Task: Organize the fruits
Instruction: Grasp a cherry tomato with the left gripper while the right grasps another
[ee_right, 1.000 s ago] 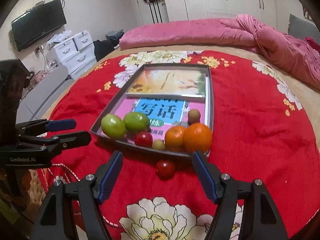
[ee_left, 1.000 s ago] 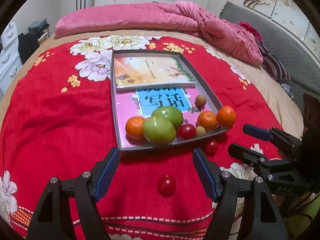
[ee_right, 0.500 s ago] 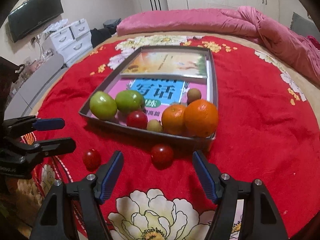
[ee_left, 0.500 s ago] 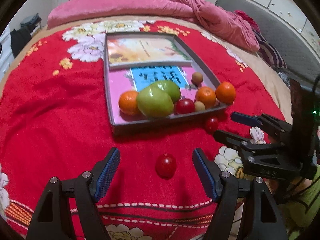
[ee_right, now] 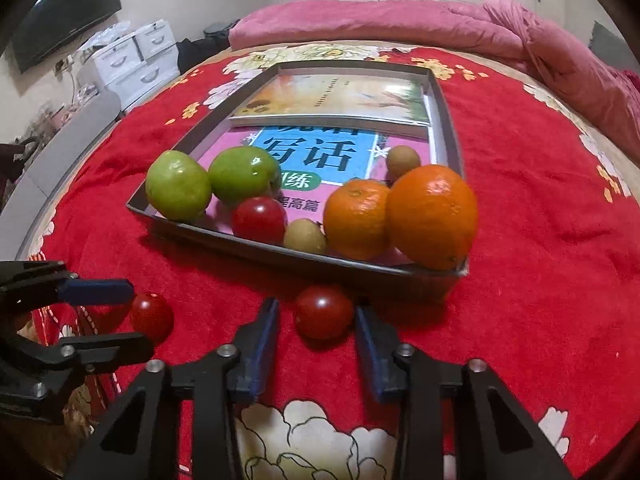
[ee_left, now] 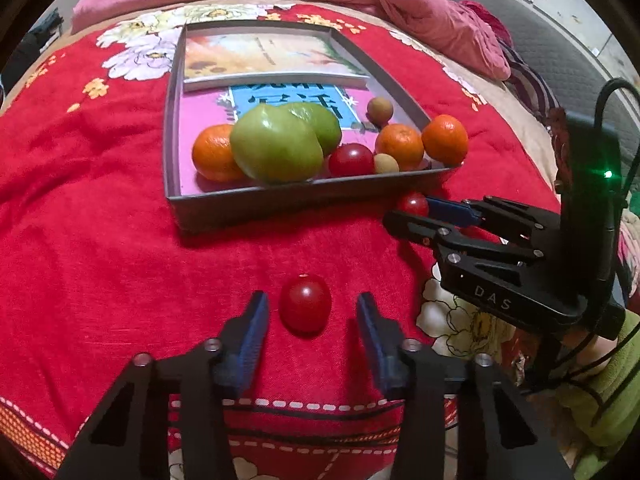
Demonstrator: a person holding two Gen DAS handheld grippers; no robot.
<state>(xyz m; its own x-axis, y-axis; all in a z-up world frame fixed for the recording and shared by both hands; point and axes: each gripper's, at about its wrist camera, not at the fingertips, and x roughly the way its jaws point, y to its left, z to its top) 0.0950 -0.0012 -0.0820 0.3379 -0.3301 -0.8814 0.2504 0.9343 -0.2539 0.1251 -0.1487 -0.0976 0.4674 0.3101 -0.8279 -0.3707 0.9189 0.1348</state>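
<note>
Each cherry tomato [ee_left: 305, 303] [ee_right: 324, 311], smooth, soft and easily crushed, sits between just-narrowed jaws, left gripper [ee_left: 308, 316] not yet touching, right gripper [ee_right: 316, 322] barely touching; grip gently across its middle.

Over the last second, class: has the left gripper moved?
Yes. Against the grey tray, the left gripper has come down and forward around the loose cherry tomato; its jaws have just been closing, tomato between them, untouched.
</note>
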